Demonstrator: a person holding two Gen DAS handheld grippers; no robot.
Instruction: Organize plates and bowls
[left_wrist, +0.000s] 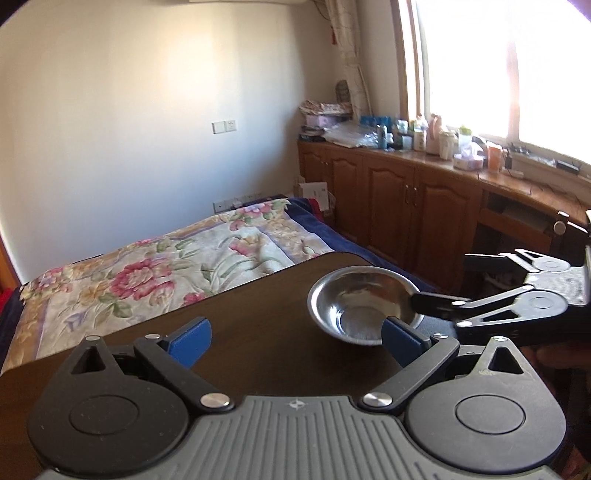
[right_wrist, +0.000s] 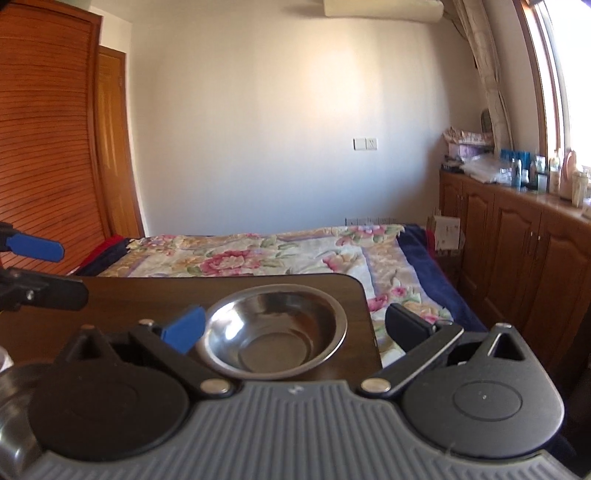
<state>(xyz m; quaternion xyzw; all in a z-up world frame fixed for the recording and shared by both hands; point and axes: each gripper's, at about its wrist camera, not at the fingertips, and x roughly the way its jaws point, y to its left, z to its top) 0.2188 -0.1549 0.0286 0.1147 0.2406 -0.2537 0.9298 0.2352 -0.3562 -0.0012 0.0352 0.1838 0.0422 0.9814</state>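
Right gripper first: its fingers are spread wide, the blue pad just beside the near-left rim of the steel bowl, the black finger well off to the bowl's right, out past the worktop edge and over the bed. So the bowl sits between the fingers but off-centre, crowding the left one. Nothing is pinched.

From the left wrist view, that right gripper comes in from the side, one finger tip at the bowl's right rim; whether it touches the metal I can't quite tell from this angle. The left gripper is spread too, holding nothing, its right blue pad just in front of the bowl's near edge, its left pad over bare worktop.

The bowl stands upright near the far right corner of the dark worktop, empty. It's round, so no long axis to line up with; what matters is the rim. It lies ahead and right of the left fingers, ahead and slightly left of centre for the right ones. The right hand looks nearer and better placed: I'd judge a small shift left would put the rim between its fingers.

At the right view's lower left, another curved piece of steel shows, mostly hidden.
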